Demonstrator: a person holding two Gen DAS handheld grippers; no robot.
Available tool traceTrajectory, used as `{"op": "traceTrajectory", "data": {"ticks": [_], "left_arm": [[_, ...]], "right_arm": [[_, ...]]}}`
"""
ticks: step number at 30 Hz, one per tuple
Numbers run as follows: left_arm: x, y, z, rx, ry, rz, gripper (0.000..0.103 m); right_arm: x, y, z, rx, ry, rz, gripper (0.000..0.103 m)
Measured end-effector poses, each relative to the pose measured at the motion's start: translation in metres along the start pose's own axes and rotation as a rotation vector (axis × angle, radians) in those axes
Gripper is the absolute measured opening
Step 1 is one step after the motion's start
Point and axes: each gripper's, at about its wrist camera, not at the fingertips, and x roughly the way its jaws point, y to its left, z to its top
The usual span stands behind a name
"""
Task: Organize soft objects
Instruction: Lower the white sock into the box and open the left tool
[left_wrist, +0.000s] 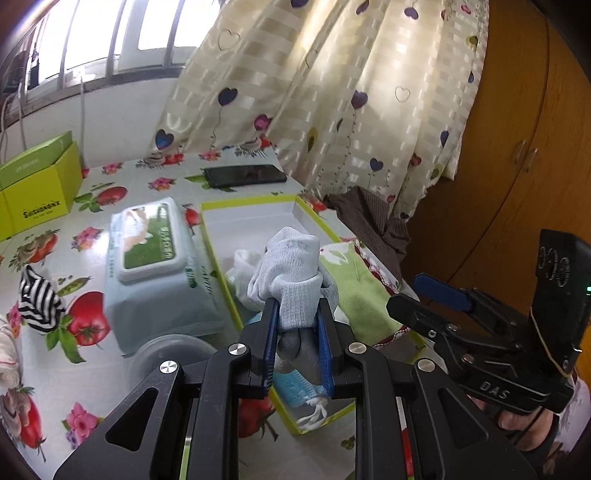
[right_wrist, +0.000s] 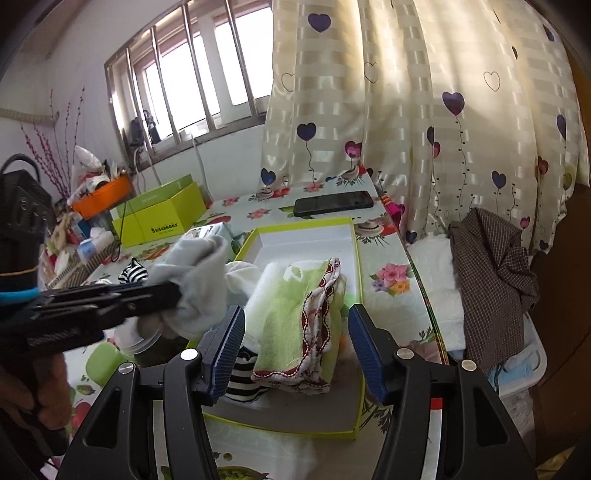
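My left gripper (left_wrist: 297, 306) is shut on a pale grey sock (left_wrist: 291, 266), which bunches up above the fingertips over the near end of a shallow box with a lime-green rim (left_wrist: 251, 201). The right wrist view shows that sock (right_wrist: 199, 269) held at the box's left side. A folded green towel with red-and-white trim (right_wrist: 295, 332) lies in the box (right_wrist: 306, 221), beside a white cloth (right_wrist: 240, 273) and a black-and-white striped piece (right_wrist: 240, 384). My right gripper (right_wrist: 295, 314) stands open over the towel, pads clear of it. It also shows from the left wrist as the right gripper (left_wrist: 413, 291).
A wet-wipes pack (left_wrist: 155, 266) lies left of the box, a black phone (left_wrist: 245, 175) behind it, and a lime-green carton (left_wrist: 37, 192) at far left. A striped sock (left_wrist: 38, 299) lies on the flowered tablecloth. Brown checked cloth (right_wrist: 491, 280) hangs off the right edge near the curtain.
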Motion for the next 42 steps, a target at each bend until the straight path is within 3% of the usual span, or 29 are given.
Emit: {"op": "traceTrajectory", "data": {"ticks": [9,16,23,28,33,42], "left_arm": [[0.029,-0.005,0.008,0.029,0.045,0.004,0.022],[0.020,0.004,0.009,-0.018,0.021,-0.046,0.037],[0.002,0.008,0.006,-0.036,-0.017,-0.074,0.038],[0.005,0.004,0.003,0.010,-0.009,-0.041,0.038],[0.014,0.006,0.004,-0.003,0.023,-0.045,0.038],[0.034,0.010,0.020,-0.030,0.069,-0.066,0.038]], "right_arm": [[0.001,0.000,-0.004,0.003,0.011,0.011,0.058],[-0.003,0.004,-0.006,-0.007,-0.002,0.015,0.054],[-0.006,0.013,-0.010,-0.022,0.010,0.007,0.040],[0.002,0.020,-0.014,-0.052,0.055,-0.024,0.028],[0.020,0.018,-0.012,-0.050,0.107,-0.053,0.027],[0.046,0.016,0.010,-0.070,0.125,-0.067,0.027]]}}
